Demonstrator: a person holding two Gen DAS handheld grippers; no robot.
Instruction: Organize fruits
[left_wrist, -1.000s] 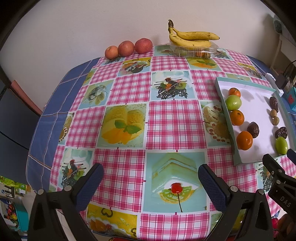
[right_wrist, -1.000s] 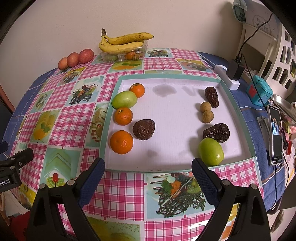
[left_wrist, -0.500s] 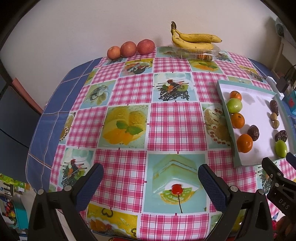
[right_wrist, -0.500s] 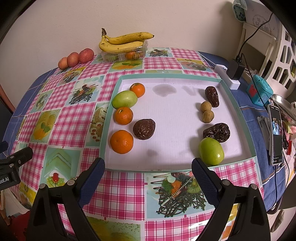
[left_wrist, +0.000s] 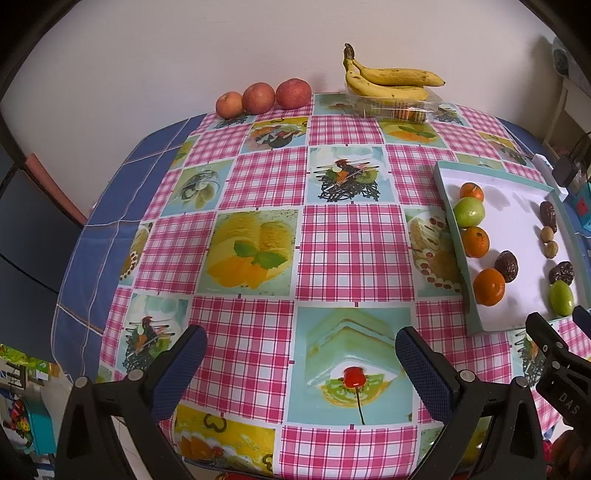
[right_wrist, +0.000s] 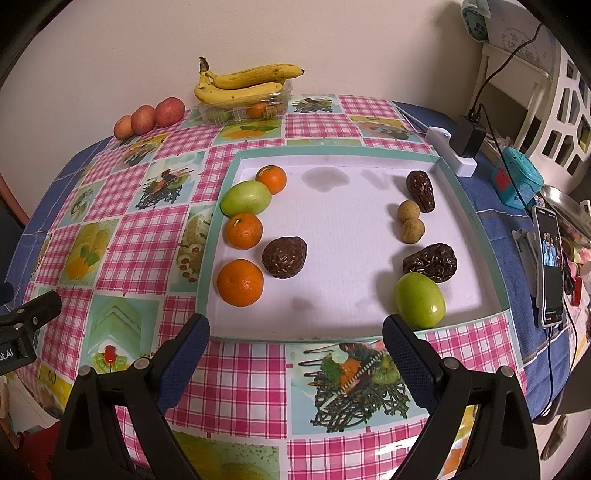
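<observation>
Right, both tools, left tool (left_wrist: 301, 363) and right tool (right_wrist: 295, 354), hover spread wide, empty, short of the fruit tray (right_wrist: 369, 332).

Right view: tray (right_wrist: 476, 221) centre is bare, open lane from 6 toward 12 between the two fruit columns. Oranges (right_wrist: 240, 282) and green fruit (right_wrist: 245, 197) line 9–10; dates (right_wrist: 430, 263), small nuts (right_wrist: 413, 230) and a green fruit (right_wrist: 420, 300) block 3–4. Tray rim is a low lip at 6. Left view: counter (left_wrist: 258, 184) is clear ahead; apples (left_wrist: 258, 98) and bananas (left_wrist: 388, 79) only at 12, against the wall.
</observation>
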